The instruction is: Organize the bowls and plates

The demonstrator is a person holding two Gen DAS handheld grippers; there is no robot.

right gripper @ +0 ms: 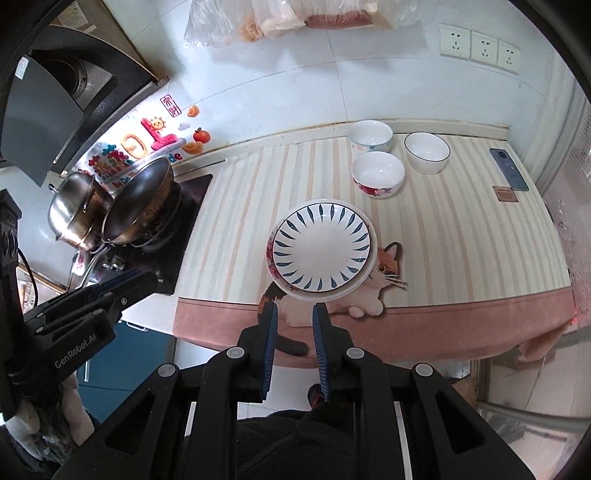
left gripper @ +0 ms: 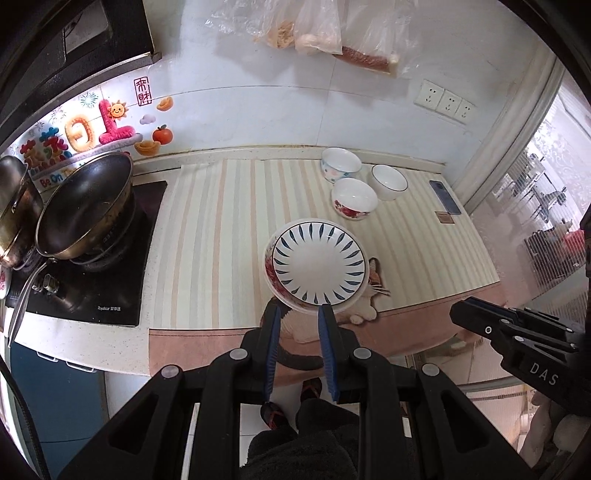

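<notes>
A white plate with blue leaf marks (left gripper: 319, 264) (right gripper: 322, 246) lies stacked on a red-flowered plate (left gripper: 269, 271) (right gripper: 272, 264) near the front of the striped mat. Three bowls stand behind it: a red-flowered bowl (left gripper: 354, 198) (right gripper: 377, 174), a blue-patterned bowl (left gripper: 340, 163) (right gripper: 369, 135) and a white blue-rimmed bowl (left gripper: 389, 181) (right gripper: 427, 152). My left gripper (left gripper: 300, 312) is open and empty, just in front of the plates. My right gripper (right gripper: 294, 308) is open and empty, short of the plates; it also shows in the left wrist view (left gripper: 509, 332).
A stove (left gripper: 88, 280) with a wok (left gripper: 86, 206) (right gripper: 138, 201) and a steel pot (right gripper: 75, 212) stands at the left. A phone (left gripper: 445, 195) (right gripper: 509, 169) and a small card (right gripper: 504, 194) lie at the mat's right. Plastic bags (left gripper: 314, 29) hang on the wall.
</notes>
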